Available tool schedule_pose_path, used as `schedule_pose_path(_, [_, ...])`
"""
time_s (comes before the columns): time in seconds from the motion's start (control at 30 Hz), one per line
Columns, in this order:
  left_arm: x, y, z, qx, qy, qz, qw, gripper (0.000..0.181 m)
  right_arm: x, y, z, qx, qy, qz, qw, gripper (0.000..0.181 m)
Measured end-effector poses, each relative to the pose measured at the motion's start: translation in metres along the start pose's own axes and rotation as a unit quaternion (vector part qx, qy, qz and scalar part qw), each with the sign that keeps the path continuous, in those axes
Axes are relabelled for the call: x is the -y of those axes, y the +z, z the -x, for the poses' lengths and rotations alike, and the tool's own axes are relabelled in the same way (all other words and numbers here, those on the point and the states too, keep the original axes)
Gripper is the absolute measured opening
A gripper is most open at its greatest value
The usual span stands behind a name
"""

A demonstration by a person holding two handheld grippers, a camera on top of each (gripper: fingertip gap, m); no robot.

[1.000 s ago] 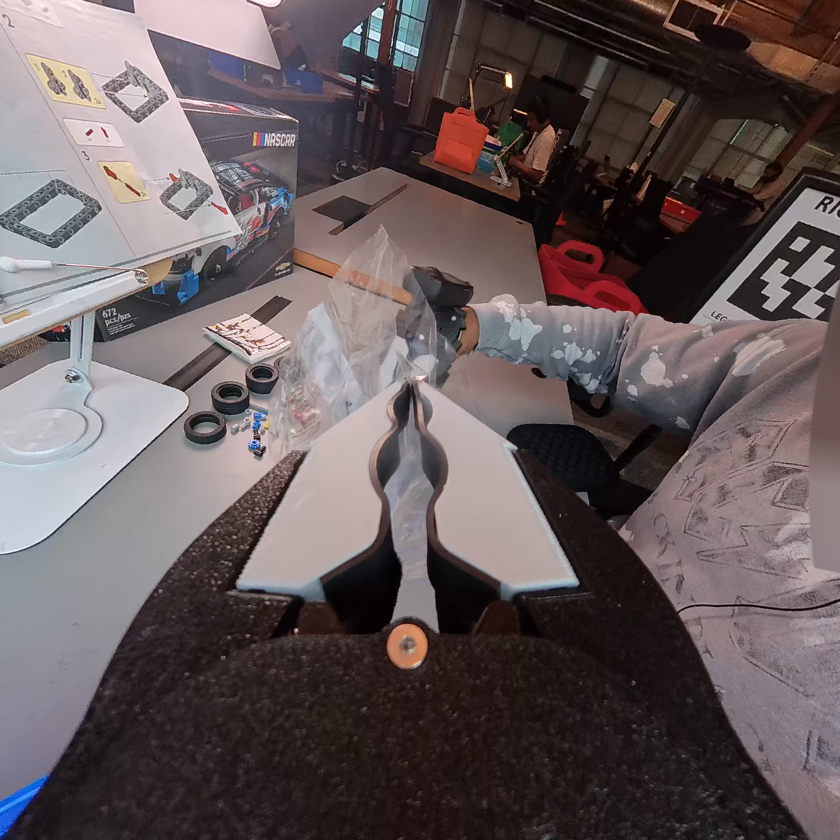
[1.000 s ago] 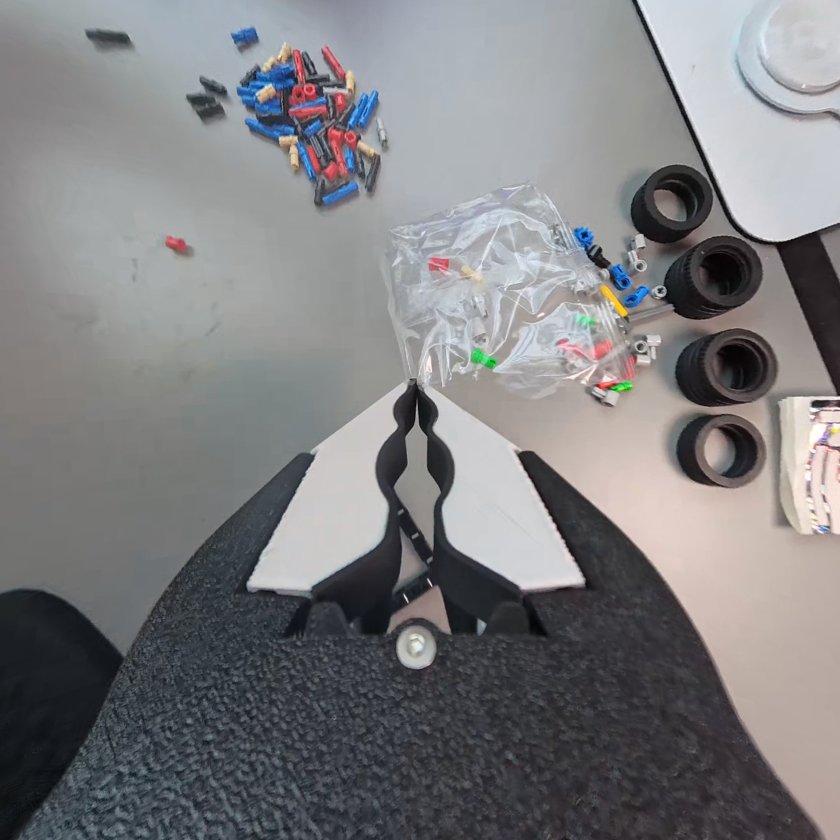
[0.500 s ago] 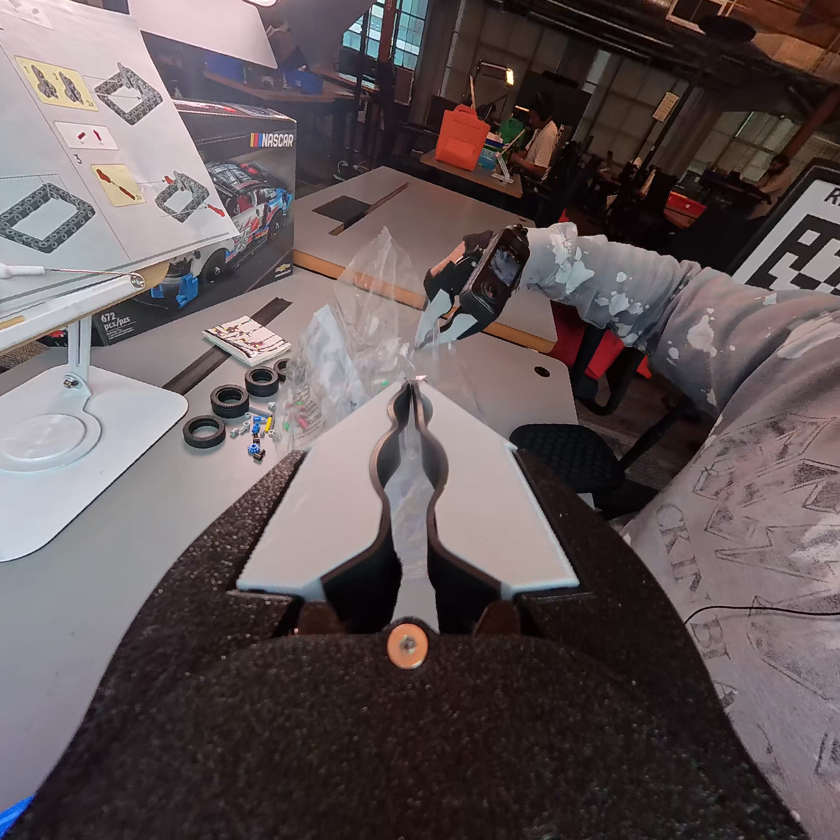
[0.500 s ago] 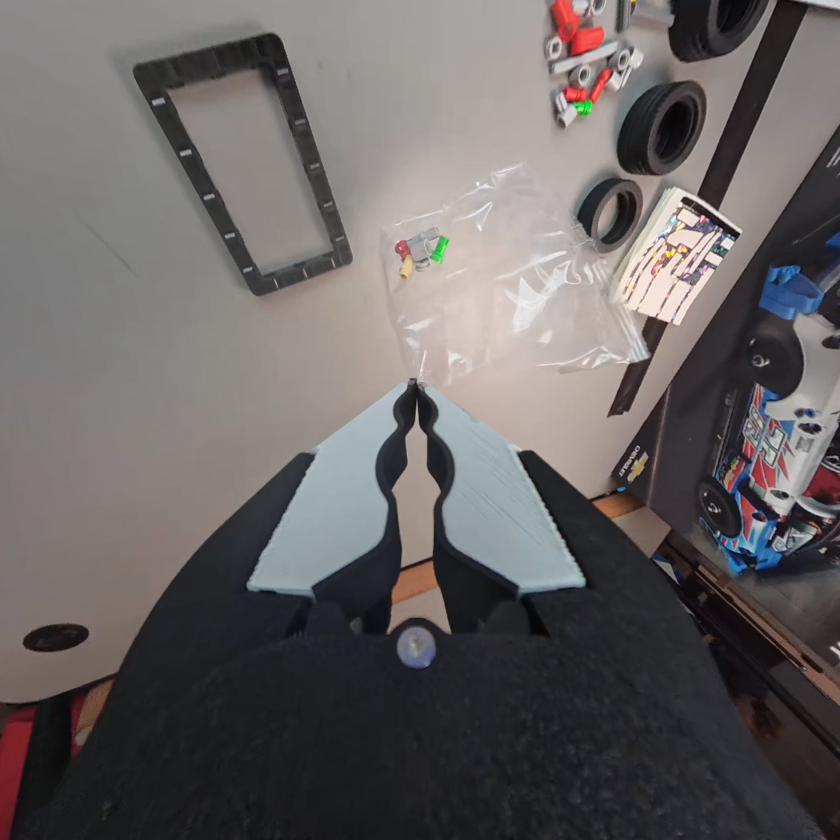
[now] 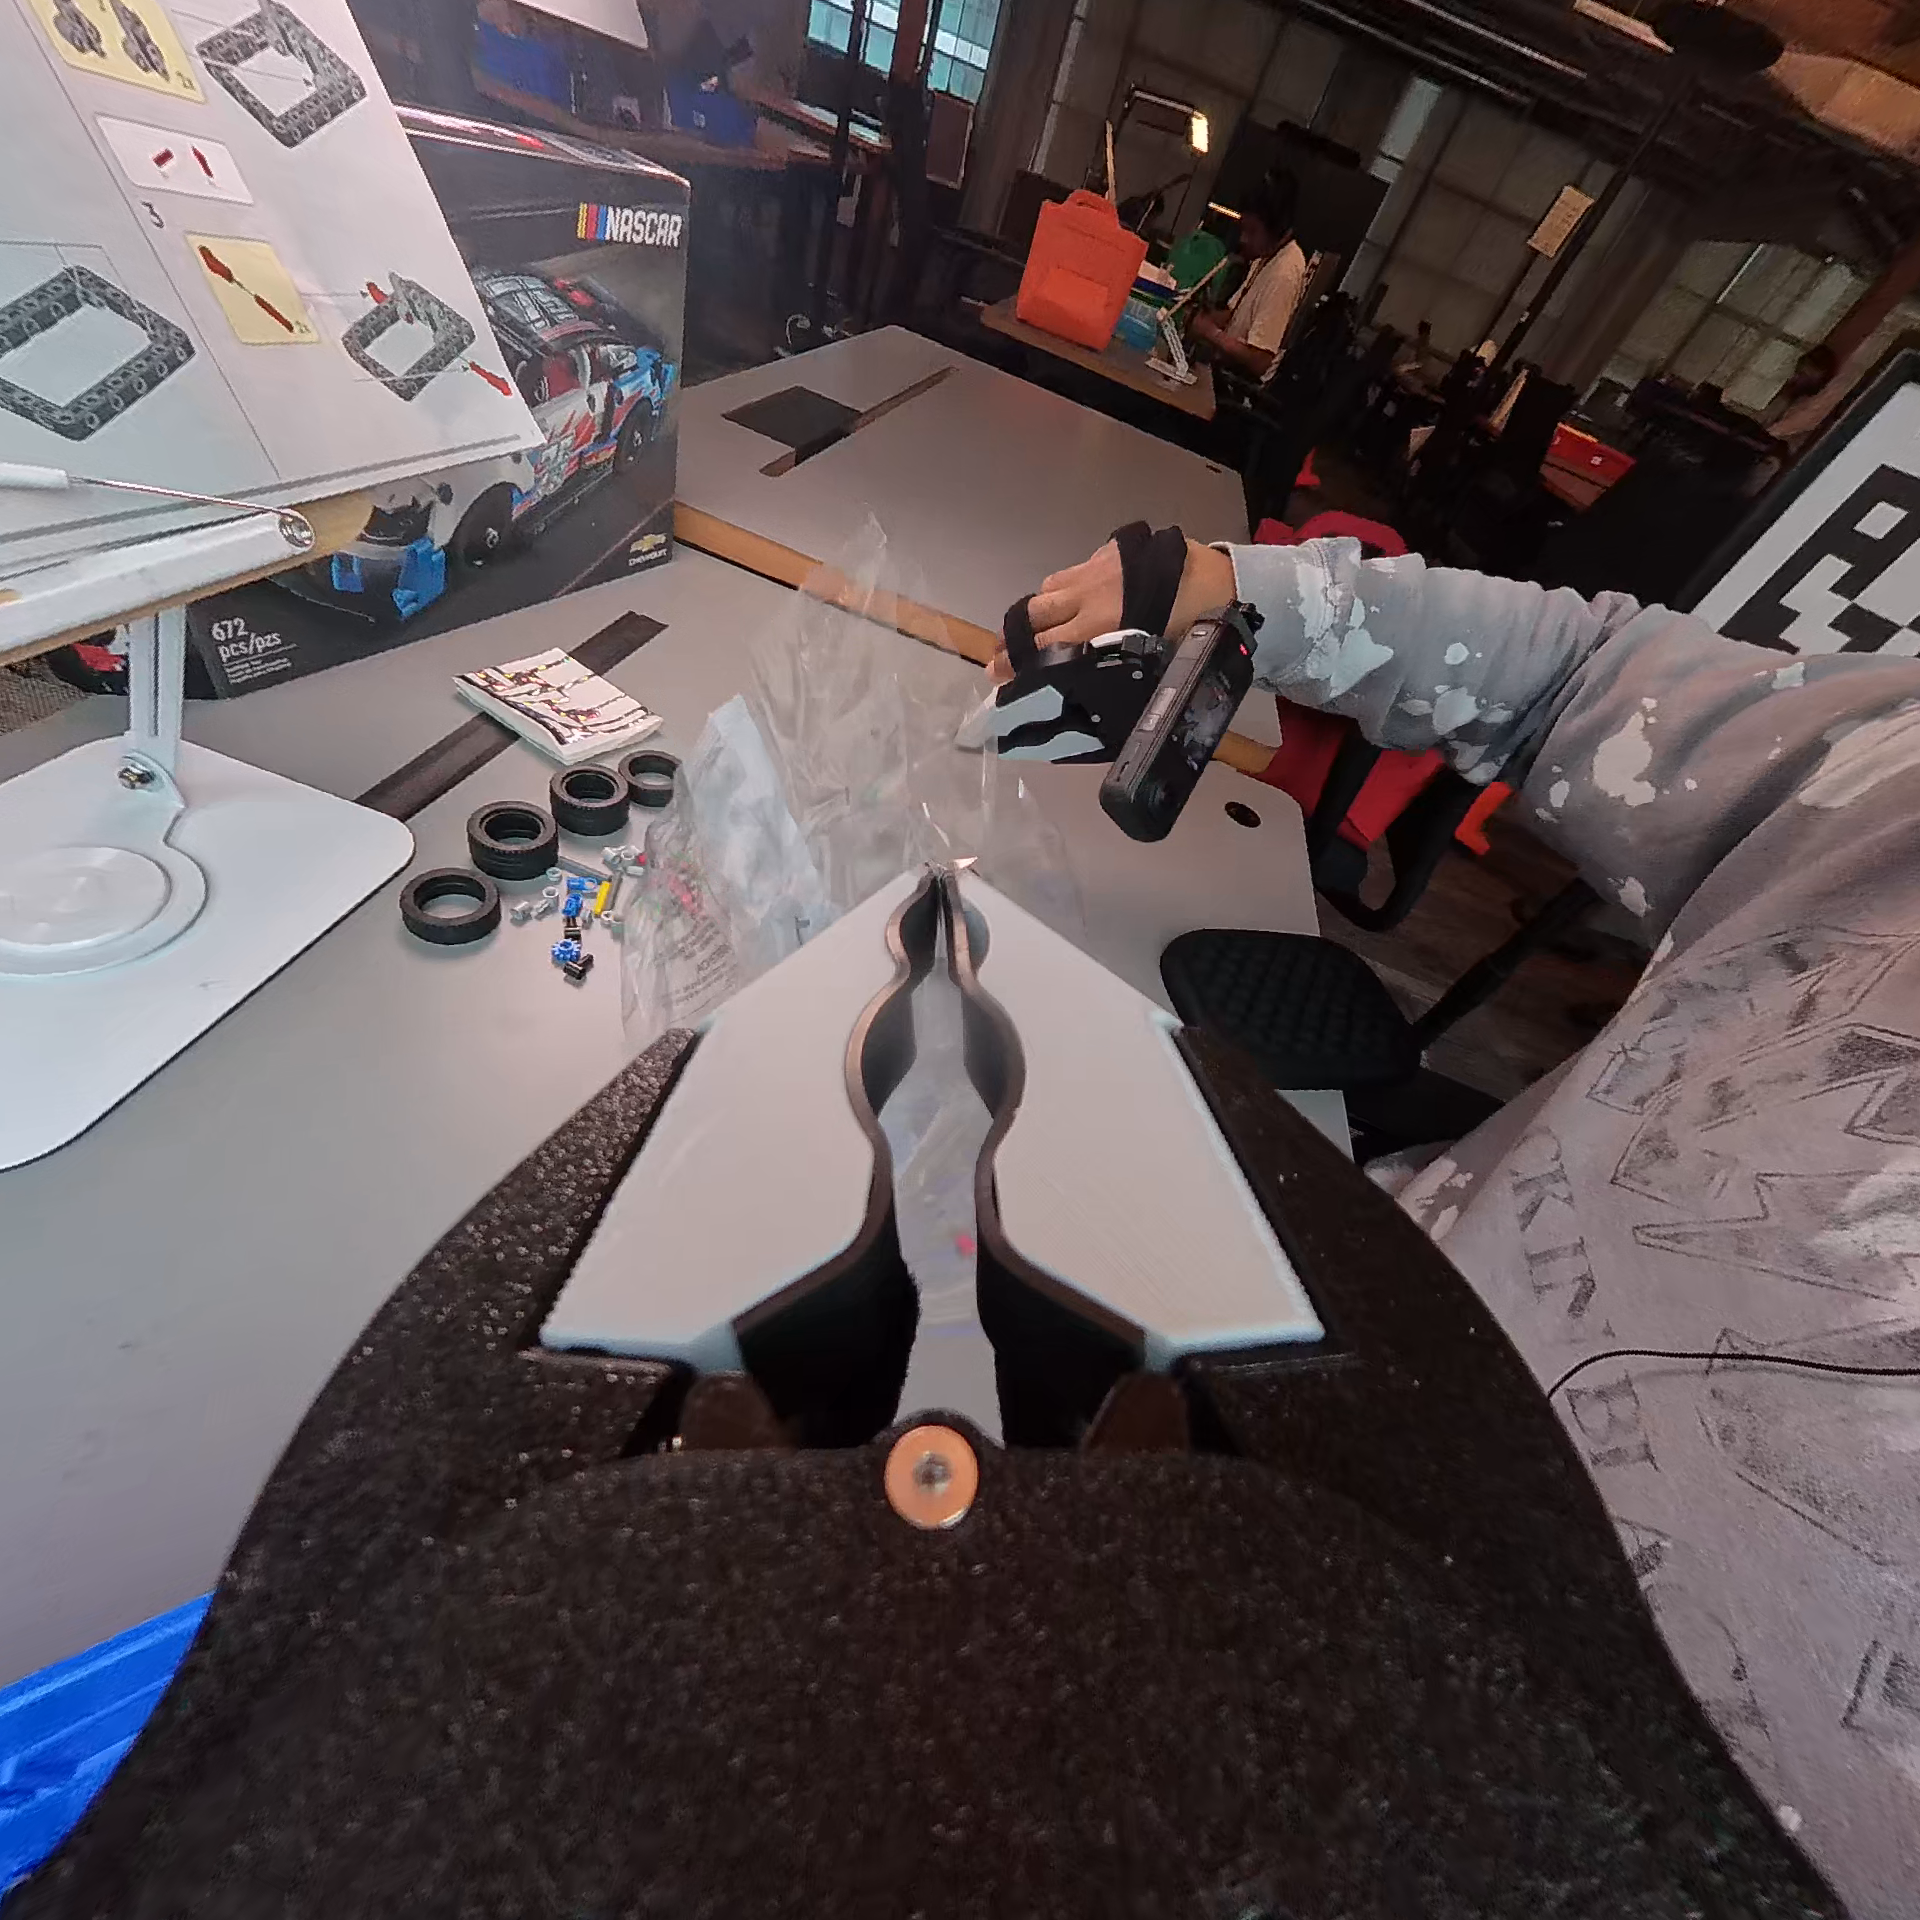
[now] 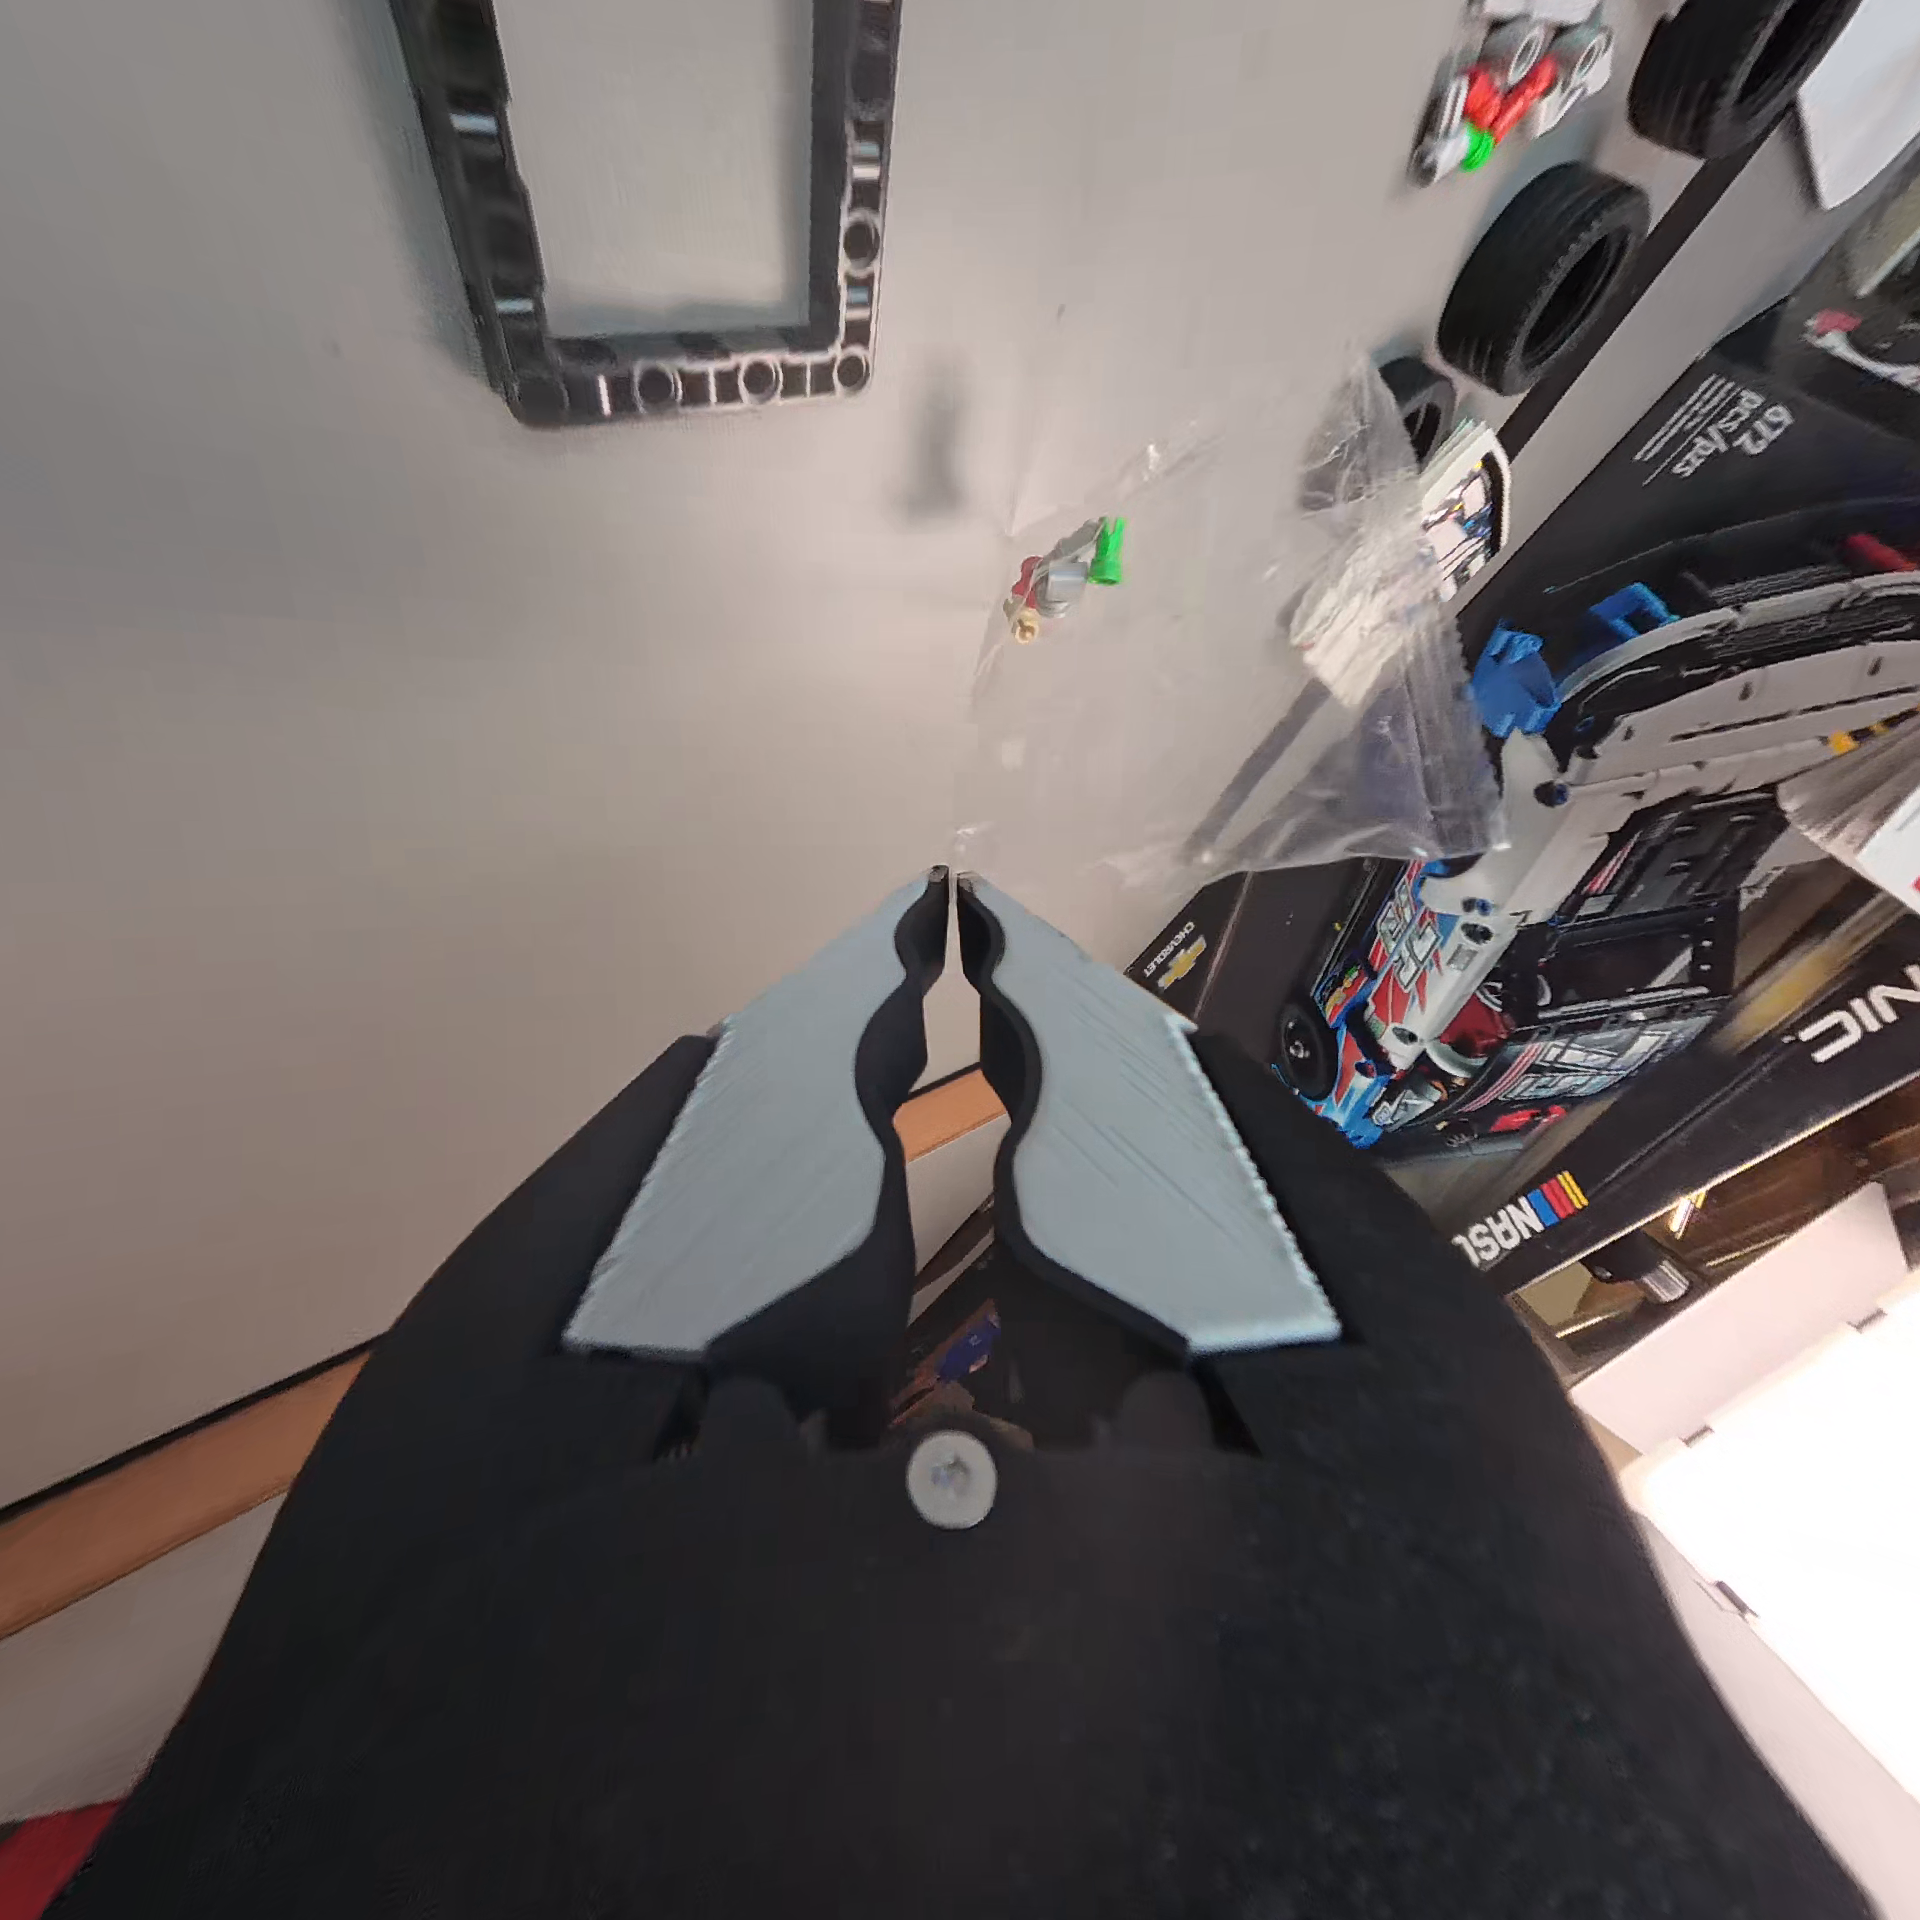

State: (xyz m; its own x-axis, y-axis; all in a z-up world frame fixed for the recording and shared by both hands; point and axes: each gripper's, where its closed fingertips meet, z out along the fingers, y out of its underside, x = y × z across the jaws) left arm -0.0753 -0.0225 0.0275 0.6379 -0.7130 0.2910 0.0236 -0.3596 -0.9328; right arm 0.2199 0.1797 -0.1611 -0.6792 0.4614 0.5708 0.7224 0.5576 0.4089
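My left gripper [image 5: 940, 871] is shut on the corner of a clear plastic bag [image 5: 842, 707], held above the grey table [image 5: 260, 1195]. My right gripper [image 6: 951, 878] is shut on a corner of a clear bag [image 6: 1351, 644] that hangs over the table; it looks like the same bag. A few small parts [image 6: 1070, 571], green, grey and red, lie in it. The right gripper [image 5: 982, 727] also shows in the left wrist view, in a person's hand, touching the bag's far side. Loose small parts [image 5: 577, 914] lie on the table below.
Black tyres [image 5: 488, 857] sit in a row beside a white stand base [image 5: 156, 935] that holds an instruction booklet [image 5: 208, 260]. A sticker sheet [image 5: 561, 707] and a car set box [image 5: 582, 312] lie behind. A black rectangular frame [image 6: 675, 384] and more tyres [image 6: 1507, 249] lie on the table. Some 40 cm of space lies between my two pairs of fingers.
My right gripper has lifted and swung with the bag, from low over the table to its far side. Most parts have left the bag. My left gripper has stayed shut and barely moved.
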Motion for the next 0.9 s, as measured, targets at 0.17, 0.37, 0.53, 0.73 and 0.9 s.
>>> schedule_pose_path(0.17, [-0.005,0.012,-0.004,-0.011,0.001,0.012,1.000,0.000,0.020,-0.002,0.004,-0.023,0.013,-0.024,0.999,0.006])
schedule_pose_path(0.37, [-0.014,0.026,-0.010,-0.025,-0.003,0.023,0.999,0.000,0.045,-0.018,0.008,0.017,0.130,-0.137,0.982,0.021])
schedule_pose_path(0.53, [-0.023,0.041,-0.024,-0.055,0.003,0.050,0.997,0.000,0.089,-0.091,-0.041,0.037,0.314,-0.375,0.872,0.044])
schedule_pose_path(0.73, [0.007,0.050,-0.056,-0.117,0.044,-0.026,0.992,0.000,0.127,-0.112,-0.074,0.137,0.462,-0.520,0.705,0.082])
schedule_pose_path(0.9, [0.040,0.038,-0.084,-0.205,0.056,-0.190,0.959,0.000,0.153,-0.120,-0.099,0.193,0.538,-0.672,0.470,0.089])
